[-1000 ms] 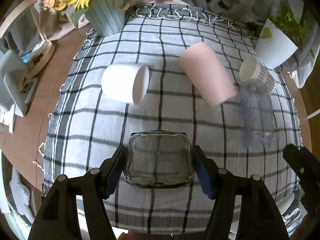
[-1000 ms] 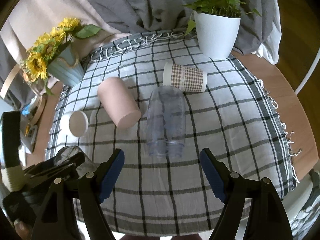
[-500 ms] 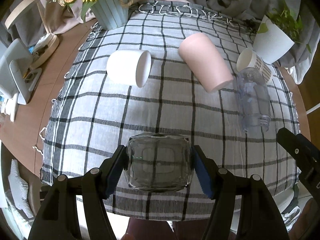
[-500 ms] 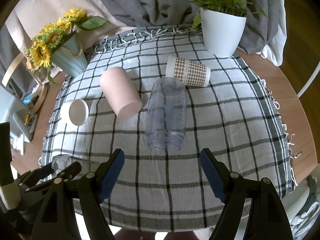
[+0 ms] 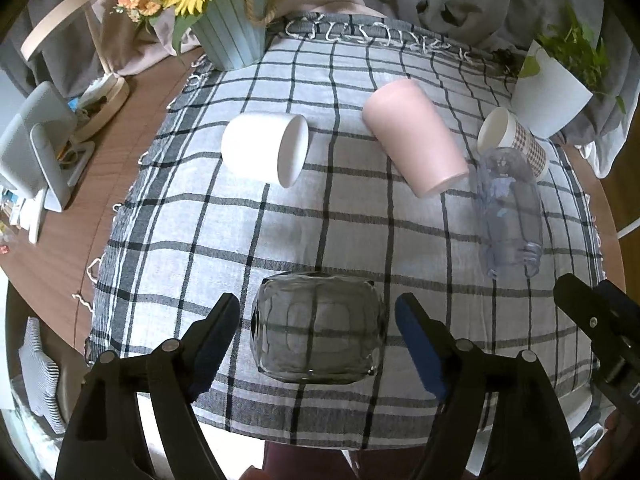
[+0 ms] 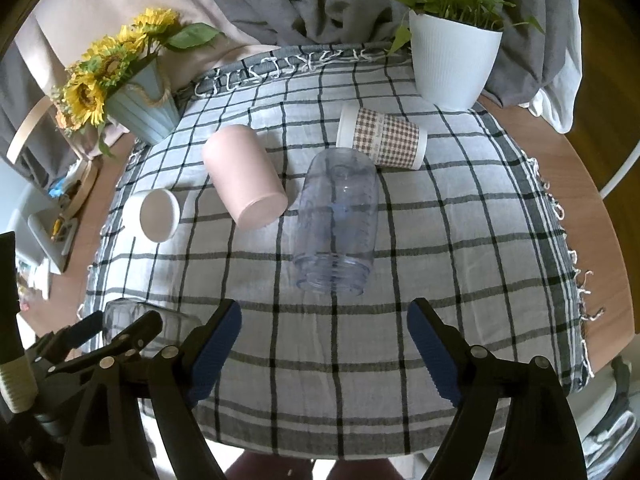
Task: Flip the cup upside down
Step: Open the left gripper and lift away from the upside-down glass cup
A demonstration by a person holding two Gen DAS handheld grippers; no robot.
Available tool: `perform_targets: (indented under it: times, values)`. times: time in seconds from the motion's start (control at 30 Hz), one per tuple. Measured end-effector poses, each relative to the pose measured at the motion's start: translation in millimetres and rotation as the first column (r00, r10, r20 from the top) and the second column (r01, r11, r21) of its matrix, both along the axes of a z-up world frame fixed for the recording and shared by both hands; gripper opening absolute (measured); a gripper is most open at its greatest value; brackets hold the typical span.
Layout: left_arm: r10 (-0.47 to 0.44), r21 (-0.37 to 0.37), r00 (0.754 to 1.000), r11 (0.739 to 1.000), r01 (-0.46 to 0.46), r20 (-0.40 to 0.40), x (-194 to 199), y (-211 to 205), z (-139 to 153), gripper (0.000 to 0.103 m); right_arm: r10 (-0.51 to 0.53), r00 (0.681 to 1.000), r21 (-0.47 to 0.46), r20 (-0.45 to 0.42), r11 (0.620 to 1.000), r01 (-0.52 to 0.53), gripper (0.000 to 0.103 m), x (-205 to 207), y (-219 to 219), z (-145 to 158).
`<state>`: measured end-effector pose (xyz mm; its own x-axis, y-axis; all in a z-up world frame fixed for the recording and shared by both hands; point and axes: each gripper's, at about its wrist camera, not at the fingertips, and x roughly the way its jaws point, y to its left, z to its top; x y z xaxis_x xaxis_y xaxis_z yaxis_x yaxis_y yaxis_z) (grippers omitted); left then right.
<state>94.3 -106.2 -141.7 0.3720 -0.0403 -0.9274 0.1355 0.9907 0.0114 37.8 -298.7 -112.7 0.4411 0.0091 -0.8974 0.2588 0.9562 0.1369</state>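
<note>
A squat clear glass cup stands base-up on the checked cloth near the table's front edge. My left gripper is open, its blue pads on either side of the glass with a gap on each side. In the right wrist view the glass shows at lower left, partly behind the left gripper. My right gripper is open and empty above the cloth's front, short of a clear plastic cup lying on its side.
Lying on their sides: a white cup, a pink cup, a checked paper cup. A sunflower pot stands back left, a white plant pot back right. Desk items sit on the wood at left.
My left gripper has opened and let go of the glass, which now stands on the cloth. Both grippers have drawn back and up a little.
</note>
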Motion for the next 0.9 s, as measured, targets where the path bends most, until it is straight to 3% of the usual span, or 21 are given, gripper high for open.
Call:
perform_targets:
  times: [0.43,0.9]
  values:
    - [0.023,-0.023,0.989,1.000,-0.020,0.148,-36.2,12.6,50.0,0.087,0.041,0.996,-0.039,0.077,0.999,-0.038,0.088,-18.4,9.0,35.9]
    - [-0.033,-0.030,0.959,0.999,0.043,0.281,-107.2,50.5,107.5,0.100,-0.006,0.984,-0.046,0.179,0.999,0.014,0.088,-88.8,52.0,82.2]
